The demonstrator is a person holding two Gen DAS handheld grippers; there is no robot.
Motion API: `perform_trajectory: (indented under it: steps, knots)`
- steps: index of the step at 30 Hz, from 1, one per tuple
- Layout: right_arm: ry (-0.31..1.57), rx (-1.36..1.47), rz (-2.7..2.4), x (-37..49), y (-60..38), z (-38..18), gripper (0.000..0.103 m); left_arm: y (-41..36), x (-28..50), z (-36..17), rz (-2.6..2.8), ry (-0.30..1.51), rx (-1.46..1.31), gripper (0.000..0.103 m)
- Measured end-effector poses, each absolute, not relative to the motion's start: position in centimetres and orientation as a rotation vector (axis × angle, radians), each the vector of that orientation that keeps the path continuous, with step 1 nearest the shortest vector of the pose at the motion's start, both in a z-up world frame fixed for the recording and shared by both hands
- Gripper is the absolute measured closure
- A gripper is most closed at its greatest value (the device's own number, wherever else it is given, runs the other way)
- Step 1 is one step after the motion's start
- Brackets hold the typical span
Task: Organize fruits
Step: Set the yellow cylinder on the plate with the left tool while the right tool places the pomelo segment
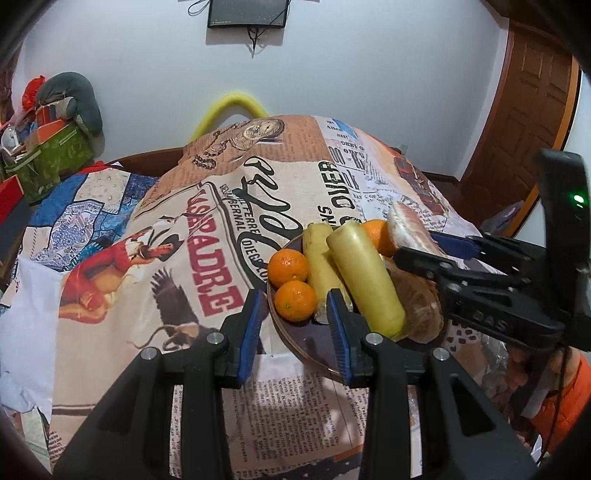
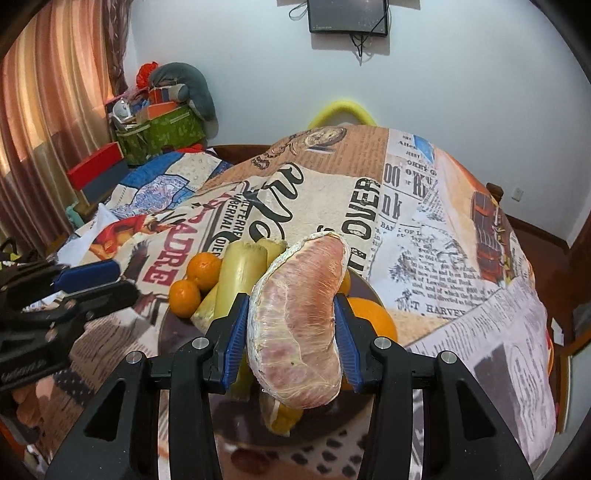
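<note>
A dark plate (image 1: 314,343) on the newspaper-print tablecloth holds two small oranges (image 1: 288,267), two pale yellow sugarcane pieces (image 1: 364,280), a larger orange (image 1: 376,234) and another pomelo piece (image 1: 417,306). My left gripper (image 1: 293,325) is open and empty, its jaws straddling the plate's near rim. My right gripper (image 2: 291,325) is shut on a peeled pink pomelo segment (image 2: 299,321) and holds it above the plate (image 2: 177,332). That segment also shows in the left wrist view (image 1: 410,225). The right wrist view shows the oranges (image 2: 201,269), the sugarcane (image 2: 236,280) and the larger orange (image 2: 371,317).
The tablecloth (image 1: 184,258) covers a rounded table. A patterned quilt (image 1: 81,206) lies at the left. A green box with clutter (image 2: 162,133) stands at the back left by a curtain (image 2: 44,129). A screen (image 2: 347,16) hangs on the wall. A wooden door (image 1: 524,122) is at the right.
</note>
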State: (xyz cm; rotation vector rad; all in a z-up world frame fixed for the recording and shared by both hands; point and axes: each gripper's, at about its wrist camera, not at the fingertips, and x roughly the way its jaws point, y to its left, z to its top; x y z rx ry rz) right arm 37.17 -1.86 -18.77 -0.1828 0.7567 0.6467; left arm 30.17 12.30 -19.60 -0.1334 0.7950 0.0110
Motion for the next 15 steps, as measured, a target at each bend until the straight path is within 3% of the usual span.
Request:
perform_trajectory:
  steps: [6, 9, 11, 15]
  knots:
    - [0.770, -0.201, 0.641, 37.3, -1.4, -19.5, 0.061, 11.4, 30.3, -20.3, -0.002, 0.814, -0.130, 0.067]
    - [0.777, -0.208, 0.652, 36.9, -1.8, -19.1, 0.056, 10.8, 30.0, -20.1, -0.010, 0.816, -0.131, 0.068]
    - [0.765, -0.211, 0.636, 36.3, -2.5, -18.6, 0.047, 10.3, 29.6, -19.8, -0.018, 0.816, -0.128, 0.067]
    - [0.749, -0.191, 0.621, 35.0, -4.5, -17.7, 0.046, 9.1, 28.4, -18.9, -0.033, 0.815, -0.118, 0.067]
